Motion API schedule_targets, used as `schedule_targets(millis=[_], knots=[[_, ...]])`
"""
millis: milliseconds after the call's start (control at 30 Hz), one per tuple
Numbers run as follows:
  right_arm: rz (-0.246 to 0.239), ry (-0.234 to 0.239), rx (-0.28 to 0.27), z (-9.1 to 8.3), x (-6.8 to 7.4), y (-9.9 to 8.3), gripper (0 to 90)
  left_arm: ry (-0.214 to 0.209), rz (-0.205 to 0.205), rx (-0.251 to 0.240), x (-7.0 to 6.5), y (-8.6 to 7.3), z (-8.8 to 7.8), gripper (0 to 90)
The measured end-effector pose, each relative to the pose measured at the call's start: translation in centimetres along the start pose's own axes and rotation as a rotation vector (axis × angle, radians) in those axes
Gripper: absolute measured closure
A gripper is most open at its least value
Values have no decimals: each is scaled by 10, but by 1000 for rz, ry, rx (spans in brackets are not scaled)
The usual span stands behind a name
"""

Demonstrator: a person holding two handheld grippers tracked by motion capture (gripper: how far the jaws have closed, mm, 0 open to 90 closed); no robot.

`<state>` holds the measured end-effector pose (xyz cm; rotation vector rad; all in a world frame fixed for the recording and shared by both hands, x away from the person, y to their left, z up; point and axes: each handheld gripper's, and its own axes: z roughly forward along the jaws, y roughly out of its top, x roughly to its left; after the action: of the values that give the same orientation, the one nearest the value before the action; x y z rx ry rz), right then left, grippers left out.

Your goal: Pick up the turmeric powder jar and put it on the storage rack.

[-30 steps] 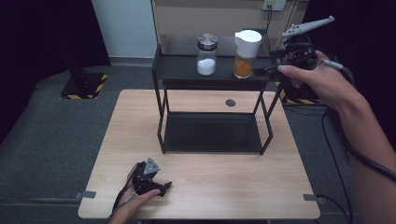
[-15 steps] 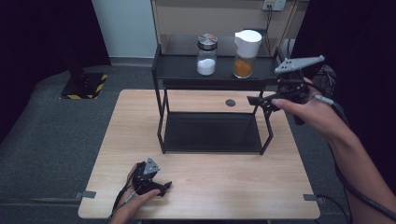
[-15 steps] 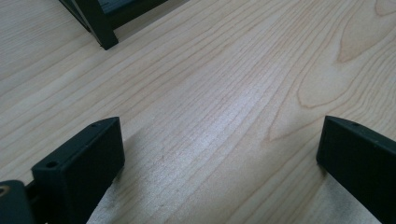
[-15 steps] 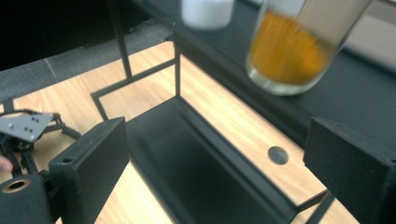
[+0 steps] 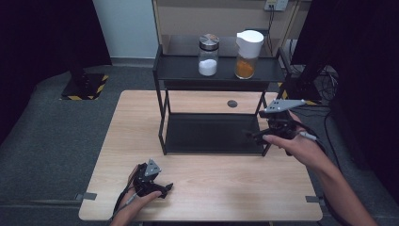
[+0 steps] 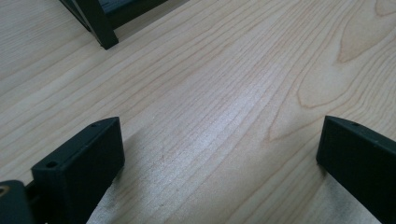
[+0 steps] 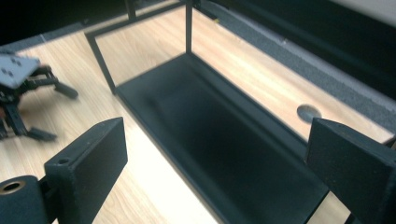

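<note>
The right gripper (image 5: 254,136), jaws just opened wide and empty, hovers beside the black rack's (image 5: 214,134) lower shelf. The spice jar (image 5: 247,54) stands well above it on the top shelf. No legible writing.

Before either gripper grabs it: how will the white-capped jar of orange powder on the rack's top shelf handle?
The clear jar with the white cap and orange powder is tall and narrow, so a high push would probably tip it. It looks under half full, so likely light. Its smooth wall may slip between the fingers. It stands near the black metal rack edge, so a fall seems possible.
</note>
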<state>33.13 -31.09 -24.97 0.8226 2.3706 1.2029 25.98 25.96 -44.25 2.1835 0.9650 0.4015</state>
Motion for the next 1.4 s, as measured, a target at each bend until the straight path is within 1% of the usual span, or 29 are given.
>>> schedule_targets(millis=[100, 200, 300, 467, 533, 667, 767, 800, 867, 967, 1267, 1300, 1400], knots=[[-1, -7, 16, 8, 4, -18, 66, 1, -3, -2, 0, 0, 0, 0], [11, -12, 31, 16, 7, -38, 67, 1, -3, -2, 0, 0, 0, 0], [32, -7, 41, 24, 9, -59, 67, 1, -3, -2, 0, 0, 0, 0], [45, -13, 83, 36, 15, -91, 69, 2, -3, -2, -1, 0, 0, 0], [63, -7, 95, 40, 15, -104, 67, 2, -4, -2, -1, 0, 0, 0], [86, -11, 111, 44, 18, -126, 66, 2, -4, -3, -1, -1, 0, 0], [89, -18, 130, 47, 19, -141, 67, 2, -4, -2, -1, 0, 0, 0], [83, -18, 136, 49, 19, -145, 67, 2, -4, -2, -1, 0, 0, 0], [77, -17, 151, 52, 19, -152, 67, 2, -4, -3, -1, 0, 0, 0], [82, -21, 156, 54, 20, -159, 64, 2, -3, -2, -1, 0, 0, 0], [83, -37, 177, 60, 22, -172, 62, 3, -5, -3, -1, -1, 0, 0], [89, -35, 178, 60, 22, -173, 62, 2, -4, -3, -1, 0, 0, 0], [82, -40, 188, 62, 24, -176, 62, 2, -4, -2, -1, 0, 0, 0]])
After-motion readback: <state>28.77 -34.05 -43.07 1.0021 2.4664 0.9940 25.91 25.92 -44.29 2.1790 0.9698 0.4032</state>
